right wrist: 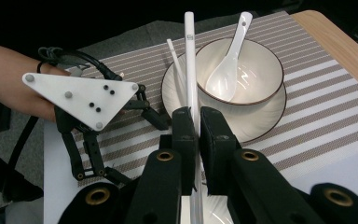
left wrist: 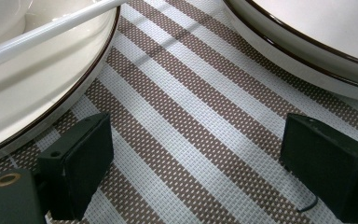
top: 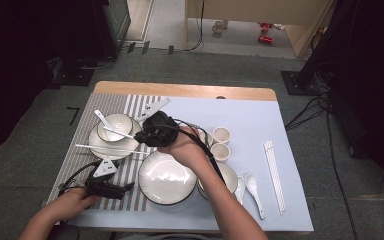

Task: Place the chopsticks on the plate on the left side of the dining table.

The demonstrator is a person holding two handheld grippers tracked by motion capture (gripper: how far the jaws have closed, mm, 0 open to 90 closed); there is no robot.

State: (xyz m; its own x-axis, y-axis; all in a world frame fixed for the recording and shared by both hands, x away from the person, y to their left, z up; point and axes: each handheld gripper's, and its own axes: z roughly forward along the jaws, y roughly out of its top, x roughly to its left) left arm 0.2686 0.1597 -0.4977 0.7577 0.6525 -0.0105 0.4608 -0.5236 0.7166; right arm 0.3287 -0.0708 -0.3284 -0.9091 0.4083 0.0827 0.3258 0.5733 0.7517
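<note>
White chopstick (right wrist: 189,60) — clamped, over plate (right wrist: 265,122).

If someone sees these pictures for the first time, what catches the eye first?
Probably the right gripper, shut on a white chopstick that reaches over the plate with the bowl and spoon, on the striped mat at the table's left. Next, the large empty plate in the middle front. The left gripper rests open on the mat between the two plates.

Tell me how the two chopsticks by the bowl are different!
The chopstick in the right gripper is pinched between shut jaws, its tip over the plate. The other chopstick lies loose across the plate, untouched. Both are white, thin and beside the bowl.
</note>
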